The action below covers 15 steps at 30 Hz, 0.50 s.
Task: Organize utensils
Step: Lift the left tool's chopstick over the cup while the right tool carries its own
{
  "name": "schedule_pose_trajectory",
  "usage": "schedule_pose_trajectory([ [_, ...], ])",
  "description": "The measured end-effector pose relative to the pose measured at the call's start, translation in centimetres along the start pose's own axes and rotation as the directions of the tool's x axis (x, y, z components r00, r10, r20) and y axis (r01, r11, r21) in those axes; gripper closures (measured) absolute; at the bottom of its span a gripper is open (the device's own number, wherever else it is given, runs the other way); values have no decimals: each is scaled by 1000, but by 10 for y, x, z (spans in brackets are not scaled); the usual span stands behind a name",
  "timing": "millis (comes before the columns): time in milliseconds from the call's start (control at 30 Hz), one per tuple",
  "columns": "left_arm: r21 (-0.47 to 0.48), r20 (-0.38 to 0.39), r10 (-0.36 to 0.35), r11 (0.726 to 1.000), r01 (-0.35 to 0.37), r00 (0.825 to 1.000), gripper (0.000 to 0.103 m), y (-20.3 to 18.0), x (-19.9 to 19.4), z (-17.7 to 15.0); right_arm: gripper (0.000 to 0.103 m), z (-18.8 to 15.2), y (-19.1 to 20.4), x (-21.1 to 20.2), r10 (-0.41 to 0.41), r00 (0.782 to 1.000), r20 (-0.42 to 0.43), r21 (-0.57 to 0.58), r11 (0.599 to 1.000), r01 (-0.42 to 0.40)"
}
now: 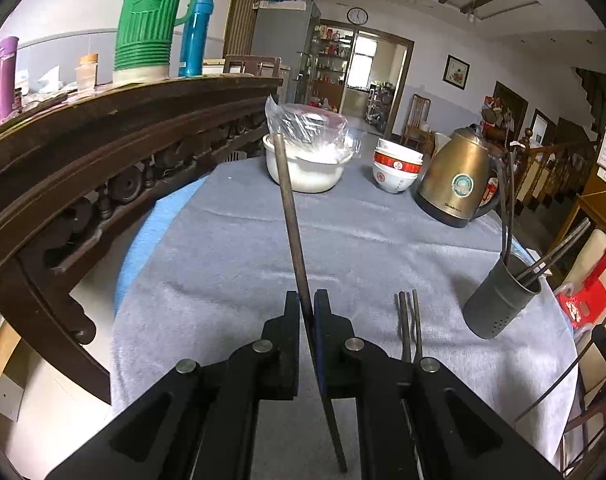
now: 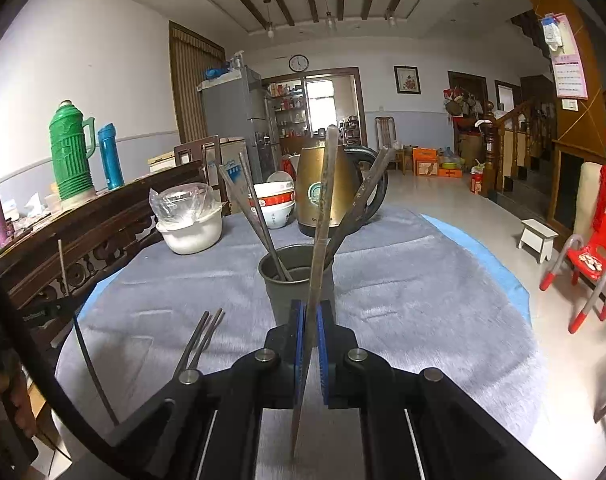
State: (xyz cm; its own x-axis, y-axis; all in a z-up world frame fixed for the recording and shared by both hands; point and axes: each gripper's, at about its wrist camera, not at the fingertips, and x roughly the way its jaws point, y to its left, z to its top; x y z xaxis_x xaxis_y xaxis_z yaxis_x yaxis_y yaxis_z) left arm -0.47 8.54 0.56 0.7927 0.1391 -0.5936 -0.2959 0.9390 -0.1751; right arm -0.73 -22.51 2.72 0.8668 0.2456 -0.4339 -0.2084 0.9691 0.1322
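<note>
**Inspector:** While both grippers are loaded, what is done?

**Assistant:** Left gripper (image 1: 306, 304) fingers clamp one chopstick (image 1: 287, 200); right gripper (image 2: 311, 314) fingers clamp another chopstick (image 2: 323, 216). Three loose chopsticks (image 1: 409, 320) lie near on the table (image 1: 231, 248). Farther, the holder (image 2: 291, 280) already has several.

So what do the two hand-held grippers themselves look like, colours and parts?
Both hand-held grippers, left and right, are matte black angular linkages with round silver pivot pins and flat fingers lined with blue pads. The right one's pads look ribbed. A thin black cable loops beside it.
</note>
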Motion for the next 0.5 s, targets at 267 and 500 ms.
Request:
schedule_pose_trajectory([
  [267, -10, 22, -20, 1000, 20, 1000, 95, 6, -28, -8, 96, -3, -1, -8, 2, 1000, -7, 18, 1000, -2],
  [500, -3, 32, -49, 999, 49, 998, 95, 3, -43, -13, 96, -5, -6, -15, 2, 1000, -10, 36, 999, -2],
])
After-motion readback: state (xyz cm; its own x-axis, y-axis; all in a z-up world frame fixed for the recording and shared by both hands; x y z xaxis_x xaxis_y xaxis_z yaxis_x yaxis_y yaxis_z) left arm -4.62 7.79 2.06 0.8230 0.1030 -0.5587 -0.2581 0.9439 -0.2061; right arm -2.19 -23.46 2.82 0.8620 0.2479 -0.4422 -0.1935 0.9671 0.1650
